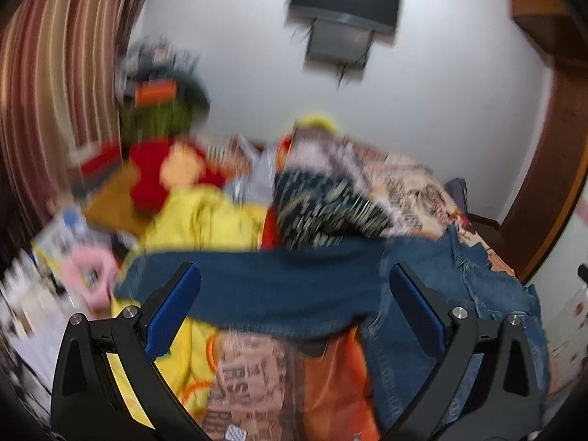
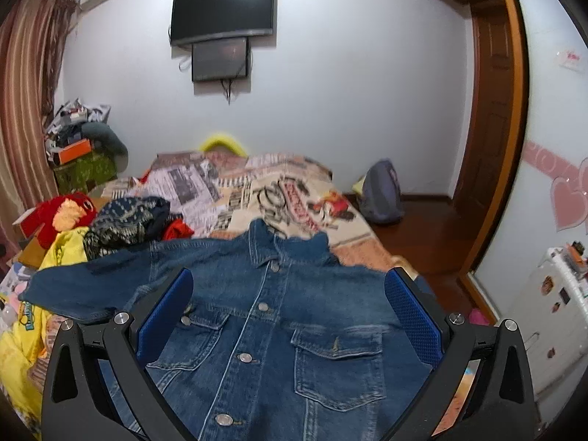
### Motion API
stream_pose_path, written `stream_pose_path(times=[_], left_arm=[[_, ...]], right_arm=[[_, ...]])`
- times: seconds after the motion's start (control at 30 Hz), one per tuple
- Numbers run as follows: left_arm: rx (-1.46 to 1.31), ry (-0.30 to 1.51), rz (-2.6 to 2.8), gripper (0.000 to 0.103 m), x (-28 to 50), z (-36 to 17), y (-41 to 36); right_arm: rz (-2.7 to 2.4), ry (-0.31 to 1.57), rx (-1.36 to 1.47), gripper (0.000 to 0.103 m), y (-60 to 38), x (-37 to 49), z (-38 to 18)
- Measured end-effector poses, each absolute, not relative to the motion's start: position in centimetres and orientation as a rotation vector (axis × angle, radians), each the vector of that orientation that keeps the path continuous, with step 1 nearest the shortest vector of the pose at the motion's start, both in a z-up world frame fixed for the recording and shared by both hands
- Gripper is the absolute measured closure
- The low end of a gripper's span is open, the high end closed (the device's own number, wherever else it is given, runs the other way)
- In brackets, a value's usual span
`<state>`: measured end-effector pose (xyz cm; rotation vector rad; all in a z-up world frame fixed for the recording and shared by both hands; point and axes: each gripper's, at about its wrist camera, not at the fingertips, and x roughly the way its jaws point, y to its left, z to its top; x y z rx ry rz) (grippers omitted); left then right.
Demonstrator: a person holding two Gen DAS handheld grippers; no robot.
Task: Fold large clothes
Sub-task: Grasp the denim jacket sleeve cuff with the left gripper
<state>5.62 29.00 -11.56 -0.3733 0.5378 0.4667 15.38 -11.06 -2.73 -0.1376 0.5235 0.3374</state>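
Lying front-up on the bed, a blue denim jacket fills the lower middle of the right wrist view: collar toward the far wall, button placket running down the centre, a flap pocket on each side of it. One sleeve stretches out to the left, over a yellow garment at the bed's left edge. Right gripper hangs over the jacket's chest, jaws wide apart, blue pads on either side of the pockets, nothing between them; contact with the cloth cannot be judged. Left wrist view is motion-blurred. Left gripper also has its jaws spread wide, with the denim sleeve running crosswise as a band between and beyond the fingertips; not gripped as far as can be seen. Below that band, patterned bedding and an orange patch show. Beyond the jacket: a dark patterned garment in a heap, a red plush toy at the left, a newspaper-print bedspread. On the far wall, a dark television with a smaller screen under it. Striped curtain at left, wooden door frame at right, a grey-blue backpack on the floor against the wall.
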Motion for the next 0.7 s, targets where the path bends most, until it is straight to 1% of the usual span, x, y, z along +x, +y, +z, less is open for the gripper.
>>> stream_pose_path(times=[0.17,0.23,0.3,0.37,0.4,0.43,0.47,0.5,0.57,0.7], left_arm=[[-0.569,0.654,0.533,0.001,4.9,-17.4,35.1],[-0.634,0.694,0.552,0.007,4.7,-19.9,37.2],[-0.707,0.717,0.552,0.01,4.6,-22.0,39.3],[-0.786,0.722,0.552,0.013,4.3,-23.4,40.8],[-0.841,0.714,0.546,0.018,4.1,-24.3,41.8],[-0.902,0.697,0.522,0.026,3.9,-25.3,42.6],[-0.962,0.683,0.499,0.029,3.8,-26.0,43.2],[-1.029,0.664,0.485,0.03,3.7,-27.0,43.9],[-1.075,0.644,0.499,0.031,3.9,-28.1,44.8],[-1.066,0.632,0.543,0.035,4.7,-29.2,46.5]], right_arm=[[0.329,0.65,-0.132,0.0,-10.4,17.7,-5.4],[0.325,0.69,-0.132,0.0,-10.3,18.4,-6.2],[0.323,0.721,-0.136,0.0,-10.2,19.0,-6.9],[0.316,0.742,-0.142,0.0,-10.3,19.6,-7.5],[0.31,0.75,-0.145,0.0,-10.3,19.8,-7.7],[0.305,0.756,-0.147,0.0,-10.2,20.1,-7.9],[0.297,0.766,-0.148,0.0,-10.1,20.5,-8.2],[0.29,0.773,-0.148,0.0,-10.1,20.8,-8.5],[0.282,0.793,-0.146,0.0,-9.9,21.4,-8.9],[0.286,0.827,-0.149,0.0,-9.5,22.1,-9.5]])
